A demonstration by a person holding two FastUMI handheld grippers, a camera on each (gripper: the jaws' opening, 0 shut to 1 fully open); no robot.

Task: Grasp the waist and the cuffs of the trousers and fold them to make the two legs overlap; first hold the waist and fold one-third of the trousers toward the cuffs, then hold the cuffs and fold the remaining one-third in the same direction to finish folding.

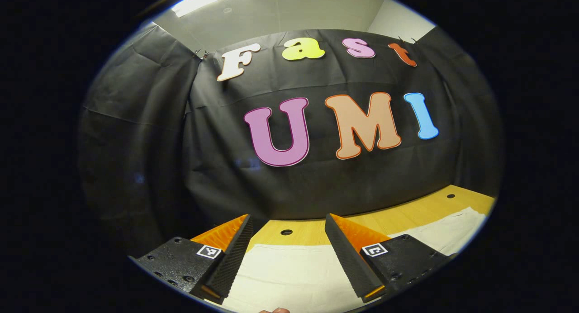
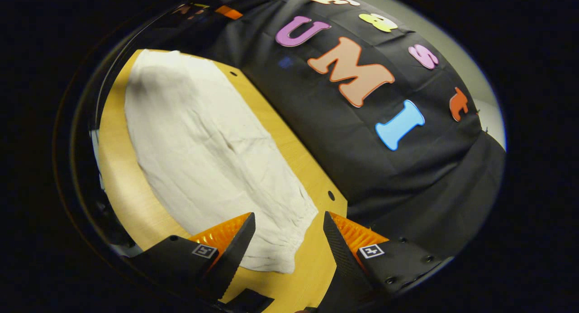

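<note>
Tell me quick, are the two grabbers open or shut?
Left gripper: open, above the white trousers, holding nothing.
Right gripper: open, over the trousers' end, holding nothing.

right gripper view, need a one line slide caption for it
Open right gripper poised above the gathered end of white trousers lying flat on the wooden table.

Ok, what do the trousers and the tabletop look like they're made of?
Trousers: off-white, thin woven cloth, probably cotton or linen, matte, with fine crinkles and a gathered end. Tabletop: light wood or wood-look laminate, smooth, with faint grain lines and small round holes; which of the two is unclear.
</note>
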